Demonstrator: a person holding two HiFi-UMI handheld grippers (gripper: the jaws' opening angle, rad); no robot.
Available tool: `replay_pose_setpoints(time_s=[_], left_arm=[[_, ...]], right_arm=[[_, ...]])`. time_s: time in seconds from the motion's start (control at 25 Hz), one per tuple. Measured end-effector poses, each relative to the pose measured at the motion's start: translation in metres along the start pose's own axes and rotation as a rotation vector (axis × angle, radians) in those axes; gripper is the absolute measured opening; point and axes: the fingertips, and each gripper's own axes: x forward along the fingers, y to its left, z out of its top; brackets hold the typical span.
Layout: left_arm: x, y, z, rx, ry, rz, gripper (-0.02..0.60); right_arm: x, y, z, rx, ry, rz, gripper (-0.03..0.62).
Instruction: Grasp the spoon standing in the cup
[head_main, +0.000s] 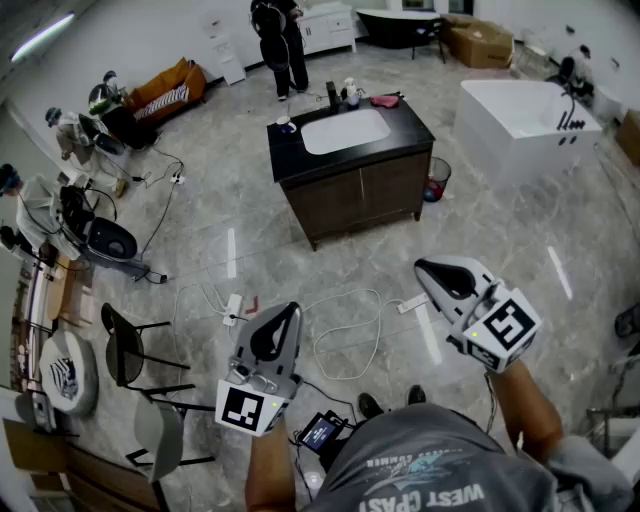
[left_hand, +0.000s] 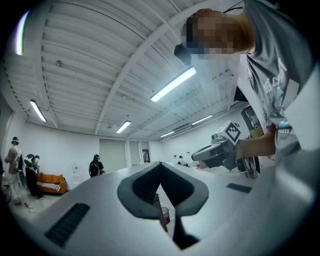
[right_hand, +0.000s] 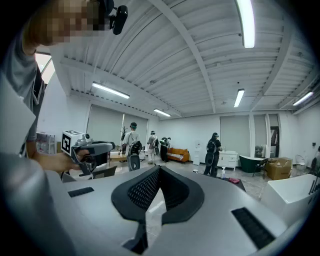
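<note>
A dark vanity counter (head_main: 400, 125) with a white sink stands well ahead of me across the floor. A small white cup (head_main: 285, 124) sits on its left corner; it is too small to tell whether a spoon stands in it. My left gripper (head_main: 283, 318) and right gripper (head_main: 430, 270) hang over the marble floor, far short of the counter, both shut and holding nothing. In the left gripper view its jaws (left_hand: 160, 165) meet at the tip, and the right gripper (left_hand: 215, 152) shows beside it. The right gripper's jaws (right_hand: 159, 167) also meet, pointing toward the counter (right_hand: 240, 184).
Bottles (head_main: 345, 95) and a pink item (head_main: 385, 100) sit behind the sink. A bin (head_main: 437, 178) stands right of the vanity, a white bathtub (head_main: 520, 120) further right. Cables (head_main: 345, 330) loop on the floor, chairs (head_main: 130, 350) stand at left, and a person (head_main: 282, 45) stands beyond.
</note>
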Motion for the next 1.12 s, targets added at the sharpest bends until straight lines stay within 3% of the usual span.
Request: replay_pose_setpoints(time_s=[0.8,1.12], left_arm=[[0.0,0.034,-0.016,-0.025,-0.025,-0.027,0.002],[0.039,0.053,-0.028,-0.043,0.002,-0.016,0.002]], right_arm=[[0.037,0.009,0.002,0.022,-0.007,-0.008,0.032],[0.058,-0.032,0.001,0.029,0.01,0.002,0.032]])
